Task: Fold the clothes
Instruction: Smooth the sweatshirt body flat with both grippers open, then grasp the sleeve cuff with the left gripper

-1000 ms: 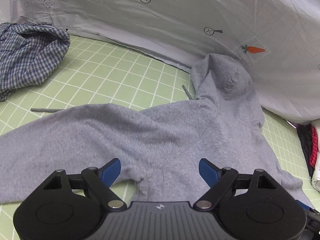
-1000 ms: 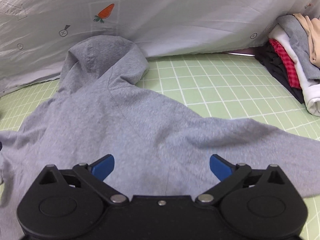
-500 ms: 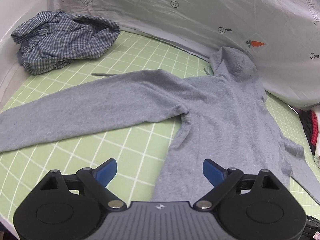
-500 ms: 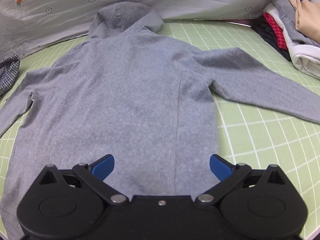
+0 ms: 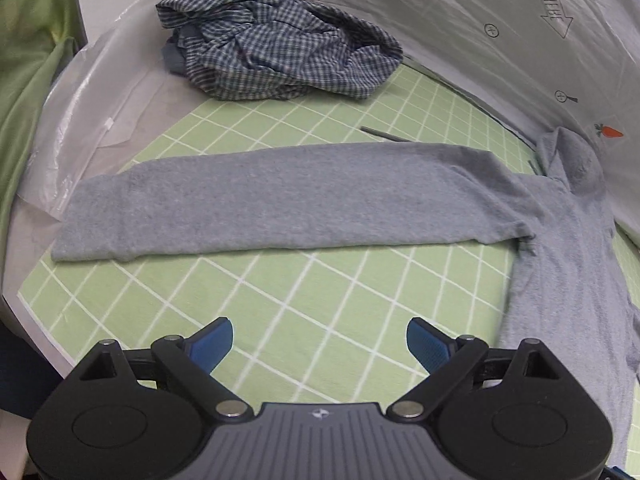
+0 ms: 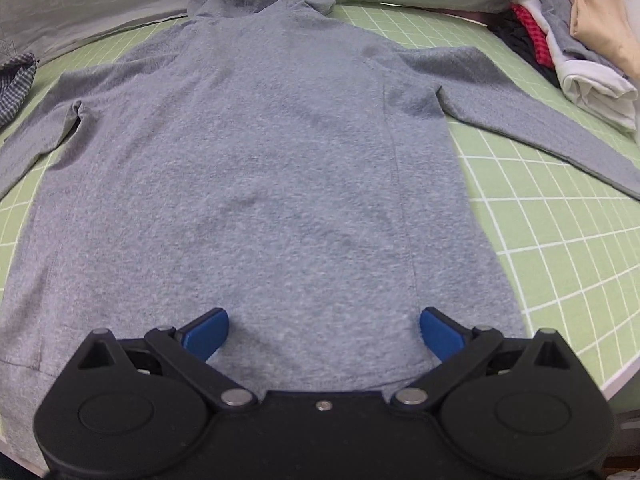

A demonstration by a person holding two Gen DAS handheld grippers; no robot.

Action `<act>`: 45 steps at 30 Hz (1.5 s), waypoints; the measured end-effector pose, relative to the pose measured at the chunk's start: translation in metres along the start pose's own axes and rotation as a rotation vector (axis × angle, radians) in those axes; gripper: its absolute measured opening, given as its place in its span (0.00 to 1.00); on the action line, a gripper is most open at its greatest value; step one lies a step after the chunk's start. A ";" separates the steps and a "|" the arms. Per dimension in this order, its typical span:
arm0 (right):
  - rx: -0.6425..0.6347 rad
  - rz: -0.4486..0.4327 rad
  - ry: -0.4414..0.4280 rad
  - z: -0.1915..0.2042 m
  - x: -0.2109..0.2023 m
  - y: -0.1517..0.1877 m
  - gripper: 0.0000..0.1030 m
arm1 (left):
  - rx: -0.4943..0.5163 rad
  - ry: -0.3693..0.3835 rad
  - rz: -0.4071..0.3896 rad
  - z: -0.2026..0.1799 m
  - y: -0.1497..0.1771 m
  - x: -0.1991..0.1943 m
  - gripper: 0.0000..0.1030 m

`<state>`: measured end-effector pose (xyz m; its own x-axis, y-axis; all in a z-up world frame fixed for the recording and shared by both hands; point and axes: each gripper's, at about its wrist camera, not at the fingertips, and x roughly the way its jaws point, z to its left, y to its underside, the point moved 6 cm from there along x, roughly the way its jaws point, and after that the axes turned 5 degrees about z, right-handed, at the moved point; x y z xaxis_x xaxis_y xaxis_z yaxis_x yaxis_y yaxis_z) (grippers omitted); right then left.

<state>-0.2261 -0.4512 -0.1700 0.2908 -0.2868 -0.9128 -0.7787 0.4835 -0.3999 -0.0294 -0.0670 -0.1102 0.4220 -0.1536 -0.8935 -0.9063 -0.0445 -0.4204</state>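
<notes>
progress: grey fleece hooded sweatshirt (image 6: 256,168) is lying flat and spread, no fold made yet | left gripper (image 5: 320,346) is hovering wide open and empty, the long sleeve (image 5: 280,200) stretching across ahead of it | right gripper (image 6: 322,334) is hovering wide open over the hem, body ahead | left: sleeves, body, crumpled blue checked shirt (image 5: 280,60) far ahead

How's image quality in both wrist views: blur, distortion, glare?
Left wrist: strong fisheye bowing of the mat grid, slight motion smear near the open left gripper; sheen on the plastic sheet. Right wrist: grey hoodie soft, grid streaked at right; right gripper sharp; even light.
</notes>
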 end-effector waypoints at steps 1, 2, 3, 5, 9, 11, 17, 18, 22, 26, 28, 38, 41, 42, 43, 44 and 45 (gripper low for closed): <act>0.006 -0.005 0.014 0.003 -0.002 0.001 1.00 | 0.022 -0.008 -0.005 0.005 -0.004 0.002 0.91; 0.014 -0.014 0.025 0.004 -0.004 0.002 1.00 | 0.043 -0.015 -0.010 0.010 -0.008 0.005 0.91; 0.024 -0.023 0.033 0.006 -0.007 0.003 1.00 | 0.065 -0.023 -0.015 0.015 -0.012 0.007 0.91; 0.056 -0.035 0.036 0.008 -0.011 0.003 1.00 | 0.122 -0.032 -0.026 0.022 -0.021 0.014 0.91; 0.087 -0.034 0.051 0.022 -0.017 0.004 1.00 | 0.269 -0.018 -0.031 0.020 -0.035 0.032 0.86; 0.087 -0.042 0.061 0.032 -0.021 0.006 1.00 | 0.328 0.009 -0.026 0.017 -0.040 0.041 0.78; 0.111 -0.038 0.078 0.052 -0.027 0.015 1.00 | 0.414 0.064 0.014 0.007 -0.045 0.064 0.64; 0.117 -0.036 0.082 0.053 -0.027 0.017 1.00 | 0.410 0.071 0.009 0.007 -0.046 0.066 0.62; 0.142 -0.031 0.098 0.059 -0.030 0.023 1.00 | 0.426 0.079 -0.018 0.008 -0.053 0.070 0.56; 0.175 -0.019 0.105 0.063 -0.027 0.025 1.00 | 0.507 0.054 -0.053 0.007 -0.055 0.071 0.33; 0.167 -0.016 0.105 0.067 -0.026 0.024 1.00 | 0.502 0.053 -0.068 0.011 -0.057 0.071 0.15; 0.129 -0.002 0.104 0.085 -0.021 0.017 1.00 | 0.451 0.092 -0.020 0.037 -0.040 0.055 0.05; 0.127 0.004 0.103 0.087 -0.020 0.016 1.00 | 0.401 0.123 -0.005 0.048 -0.027 0.046 0.06; 0.129 0.007 0.101 0.087 -0.018 0.016 1.00 | 0.373 0.138 -0.001 0.052 -0.024 0.044 0.11; 0.131 0.010 0.099 0.087 -0.017 0.016 1.00 | 0.347 0.153 -0.001 0.055 -0.023 0.043 0.13; 0.132 0.011 0.097 0.087 -0.016 0.016 1.00 | 0.315 0.165 0.000 0.059 -0.023 0.041 0.16; 0.131 0.010 0.096 0.088 -0.016 0.015 1.00 | 0.288 0.167 0.002 0.063 -0.024 0.038 0.23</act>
<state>-0.1936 -0.3662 -0.1690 0.2242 -0.3557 -0.9073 -0.7005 0.5884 -0.4038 0.0099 -0.0101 -0.1444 0.3887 -0.3138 -0.8663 -0.8530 0.2328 -0.4671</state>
